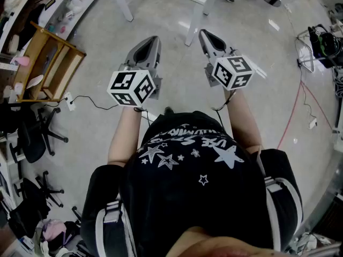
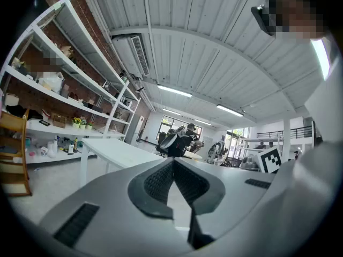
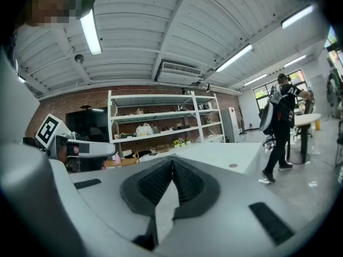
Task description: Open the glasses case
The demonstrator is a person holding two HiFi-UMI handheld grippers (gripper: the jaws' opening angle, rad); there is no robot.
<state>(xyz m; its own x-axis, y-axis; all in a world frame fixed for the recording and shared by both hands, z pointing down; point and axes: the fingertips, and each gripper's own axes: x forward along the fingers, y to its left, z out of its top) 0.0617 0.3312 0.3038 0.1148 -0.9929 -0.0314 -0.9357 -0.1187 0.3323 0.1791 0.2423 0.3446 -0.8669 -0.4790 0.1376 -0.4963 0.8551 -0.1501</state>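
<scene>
The head view is showing the person holding the left gripper [image 1: 152, 40] and the right gripper [image 1: 207, 35] out level, side by side above the glossy grey concrete floor [image 1: 88, 133], each bearing its marker cube [image 1: 131, 87]. Only the gripper views are showing the jaws. In both, the ribbed black pads [image 2: 158, 183] are meeting at their tips inside smooth grey shells, clenched on nothing. The left gripper view is taking in a white bench [image 2: 115, 150] and white metal shelving [image 2: 69, 84]. The right gripper view is adding a brick wall [image 3: 64, 103] and a standing person in black [image 3: 281, 116]. No view is showing the glasses case.
</scene>
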